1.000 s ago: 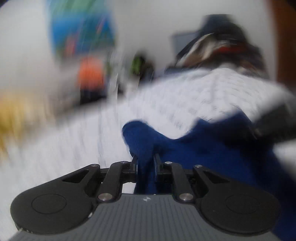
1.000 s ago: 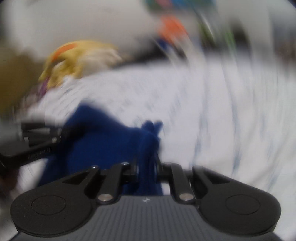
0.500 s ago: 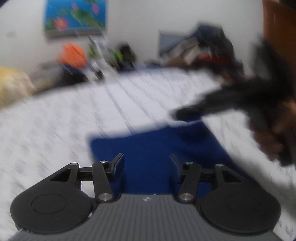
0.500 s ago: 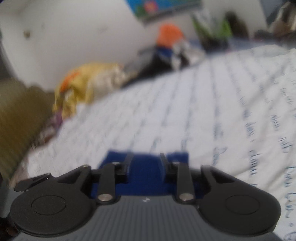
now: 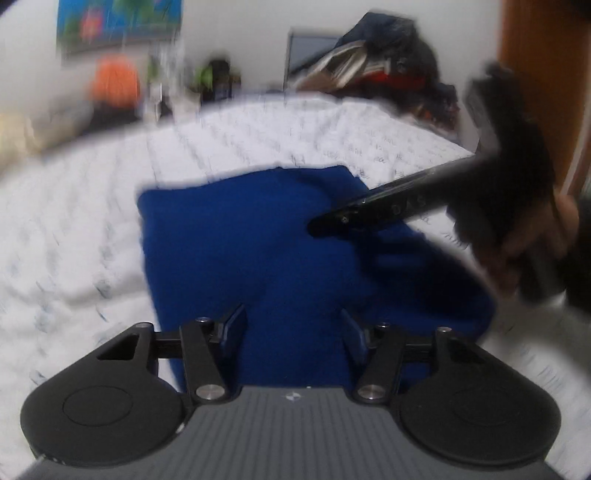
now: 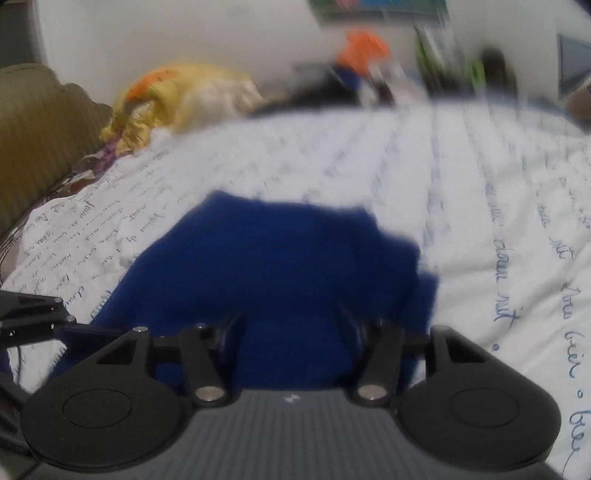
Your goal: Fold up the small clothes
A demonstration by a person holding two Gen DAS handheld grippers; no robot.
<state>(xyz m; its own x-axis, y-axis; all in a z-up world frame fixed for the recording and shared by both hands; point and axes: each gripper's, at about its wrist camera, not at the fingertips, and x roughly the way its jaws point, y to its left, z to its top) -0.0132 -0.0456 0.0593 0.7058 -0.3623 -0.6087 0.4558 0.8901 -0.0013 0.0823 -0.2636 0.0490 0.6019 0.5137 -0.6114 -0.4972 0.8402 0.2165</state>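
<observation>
Left wrist: white script-print bedsheet (image 5: 92, 229), clutter w/ poster (image 5: 118, 22) behind

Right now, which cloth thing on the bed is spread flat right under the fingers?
The blue garment. It lies flat on the white sheet; the yellow bundle and dark clothes pile sit crumpled at the far edges.

I look across a bed (image 6: 461, 177) spread with a white sheet printed in blue handwriting. Behind it a plain white wall (image 5: 236, 33) carries a bright blue picture (image 5: 118, 22). A heap of dark clothes (image 5: 388, 70) sits at the far right corner, an olive cushion (image 6: 40, 136) at the left edge.
</observation>
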